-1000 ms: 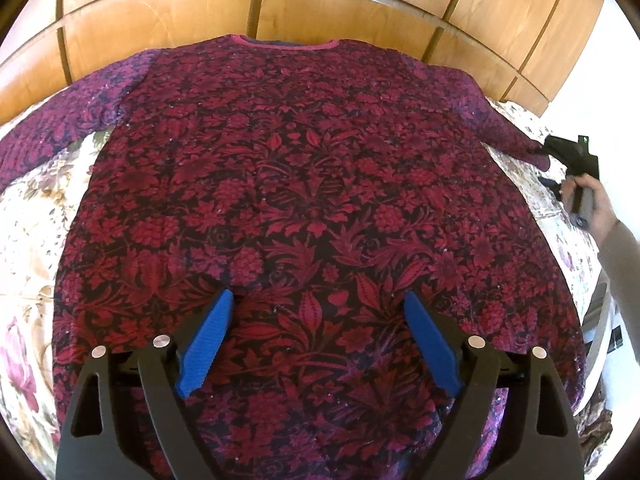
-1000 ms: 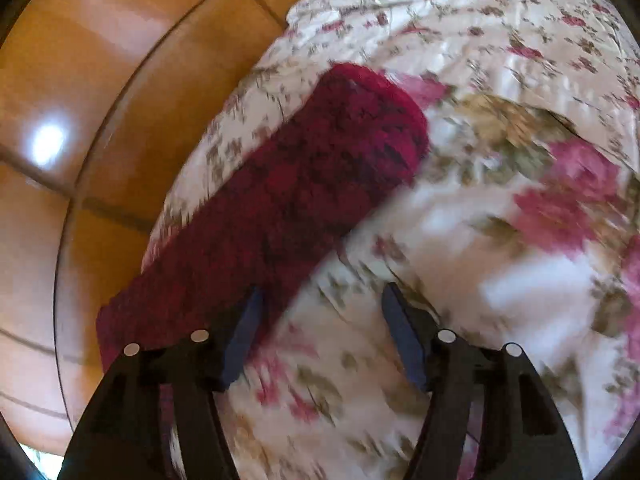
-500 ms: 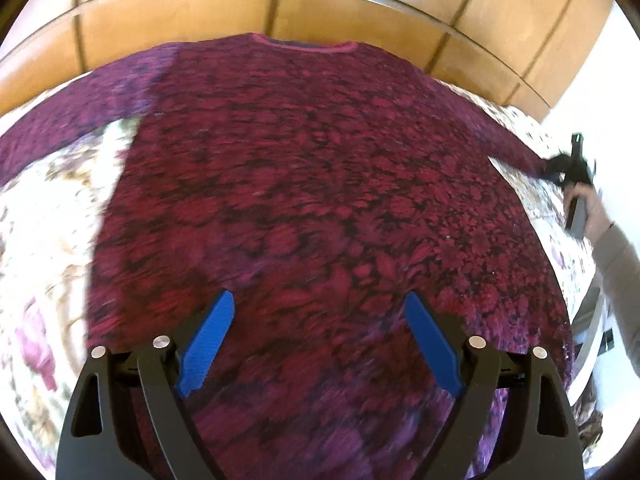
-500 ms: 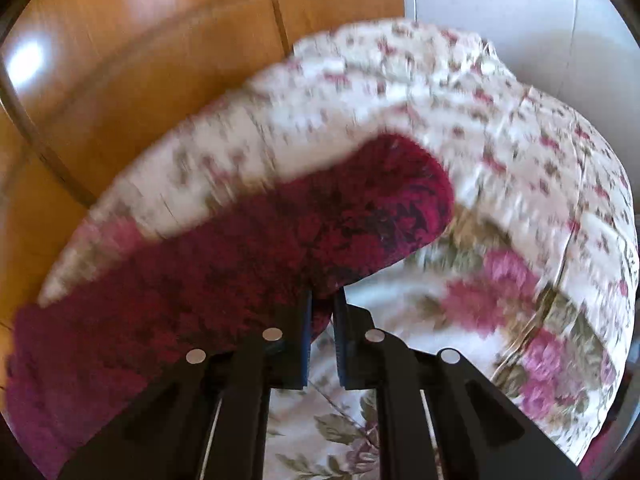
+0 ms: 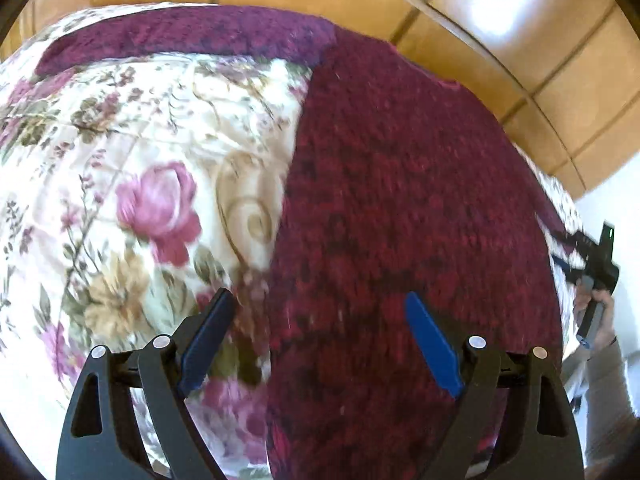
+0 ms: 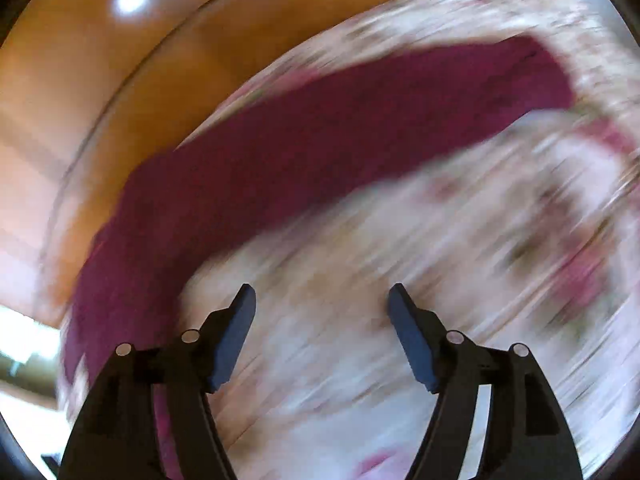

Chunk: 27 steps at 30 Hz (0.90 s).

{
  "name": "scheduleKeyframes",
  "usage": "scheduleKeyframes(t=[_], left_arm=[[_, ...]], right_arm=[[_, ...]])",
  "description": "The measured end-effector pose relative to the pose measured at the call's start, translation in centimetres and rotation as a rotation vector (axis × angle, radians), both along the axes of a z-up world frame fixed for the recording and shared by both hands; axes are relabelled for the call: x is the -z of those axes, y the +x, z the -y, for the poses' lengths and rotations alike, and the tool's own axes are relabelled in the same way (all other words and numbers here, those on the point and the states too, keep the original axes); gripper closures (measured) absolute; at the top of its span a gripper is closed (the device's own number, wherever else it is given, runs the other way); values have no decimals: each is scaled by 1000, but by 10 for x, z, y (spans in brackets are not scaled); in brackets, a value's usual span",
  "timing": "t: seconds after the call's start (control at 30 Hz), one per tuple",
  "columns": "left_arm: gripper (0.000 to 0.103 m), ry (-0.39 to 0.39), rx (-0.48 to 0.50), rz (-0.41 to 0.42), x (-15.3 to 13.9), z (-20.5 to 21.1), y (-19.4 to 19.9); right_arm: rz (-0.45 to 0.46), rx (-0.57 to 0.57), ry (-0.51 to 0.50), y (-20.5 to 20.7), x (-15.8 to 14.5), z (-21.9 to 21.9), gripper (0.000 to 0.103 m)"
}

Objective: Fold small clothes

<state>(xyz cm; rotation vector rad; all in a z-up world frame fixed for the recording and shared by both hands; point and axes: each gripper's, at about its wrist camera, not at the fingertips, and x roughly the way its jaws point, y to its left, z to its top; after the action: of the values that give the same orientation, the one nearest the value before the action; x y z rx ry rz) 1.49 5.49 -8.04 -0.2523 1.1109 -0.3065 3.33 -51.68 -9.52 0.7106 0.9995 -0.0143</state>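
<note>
The dark red patterned sweater [image 5: 400, 208] lies spread flat on a floral quilt [image 5: 132, 184], its body filling the right half of the left wrist view and its neckline toward the wooden headboard [image 5: 440, 12]. One sleeve [image 5: 192, 34] stretches out to the left along the far edge of the quilt, straight and flat. The garment's left side edge runs down the middle of that view, between the two blue pads of the left gripper [image 5: 316, 336]. That gripper stands wide apart and holds nothing: its right finger hangs over the knit, its left finger over bare quilt.

In the right wrist view, heavily blurred, the other sleeve [image 6: 320, 136] runs as a long band from lower left to upper right across the quilt [image 6: 400, 260], with the headboard [image 6: 100, 80] beyond it. The right gripper [image 6: 320, 332] is also spread wide and empty, both fingers over the quilt, the sleeve lying ahead of them and passing just left of the left finger. From the left wrist view, this gripper [image 5: 576, 256] shows at the far right edge, at the sleeve's end, gripped by the person's hand [image 5: 600, 312].
</note>
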Motion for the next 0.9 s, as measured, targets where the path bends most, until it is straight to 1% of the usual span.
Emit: scheduleKeyframes(t=[0.07,0.1,0.13,0.17,0.23,0.27,0.3,0.33,0.37,0.4,0.43,0.47,0.5,0.53,0.6,0.63,0.67,0.7,0.73,0.77,0.8,0.83,0.87,0.9], left_arm=[[23,24,33,15,2,6,-10],[28,32,47,21,3,8,-14],[35,37,58,27,3,10,-18],[40,36,73,37,3,12,-22],[58,33,93,51,2,13,-28],[65,30,96,54,2,13,-31],[79,17,101,55,3,12,-33],[83,-2,101,56,2,10,-34],[85,-20,98,59,1,8,-35],[88,-30,101,62,-1,8,-36],[89,-34,106,68,-2,7,-39],[89,-39,115,76,-5,7,-42],[89,-50,124,78,-8,6,-47],[89,-60,130,76,-9,3,-54],[89,-67,138,61,-7,2,-61],[88,-64,143,58,-6,3,-62],[85,-57,132,60,-5,2,-63],[81,-67,114,50,-3,0,-58],[77,-93,97,38,-4,-5,-54],[73,-127,62,38,-6,-14,-52],[61,-148,15,50,-10,-26,-49],[49,-154,-18,65,-13,-35,-46],[47,-155,-88,89,-18,-52,-43],[46,-156,-141,98,-20,-66,-38]], right_arm=[[29,-92,71,-12,-3,-35,33],[34,-123,94,-16,-4,-46,33],[38,-162,116,-22,-5,-60,33],[39,-187,125,-26,-5,-69,33],[32,-255,130,-39,-4,-91,33],[30,-279,119,-45,-3,-100,34],[34,-302,85,-52,-5,-108,36],[30,-321,49,-58,-6,-114,47],[20,-331,10,-60,-7,-118,68],[10,-340,-12,-65,-7,-120,78],[17,-347,5,-70,-10,-118,87],[24,-350,-8,-74,-14,-118,89],[36,-363,-45,-80,-20,-118,89],[38,-370,-60,-84,-23,-117,89],[10,-372,-77,-86,-17,-115,89],[-2,-369,-82,-77,-14,-111,88],[-8,-364,-79,-75,-11,-110,85],[-13,-348,-66,-72,-11,-110,82],[-14,-343,-61,-70,-12,-110,73],[-10,-330,-71,-67,-15,-109,59],[-5,-319,-85,-68,-18,-111,48],[5,-299,-106,-66,-23,-110,33],[14,-284,-128,-65,-27,-111,29],[25,-269,-164,-65,-33,-114,29]])
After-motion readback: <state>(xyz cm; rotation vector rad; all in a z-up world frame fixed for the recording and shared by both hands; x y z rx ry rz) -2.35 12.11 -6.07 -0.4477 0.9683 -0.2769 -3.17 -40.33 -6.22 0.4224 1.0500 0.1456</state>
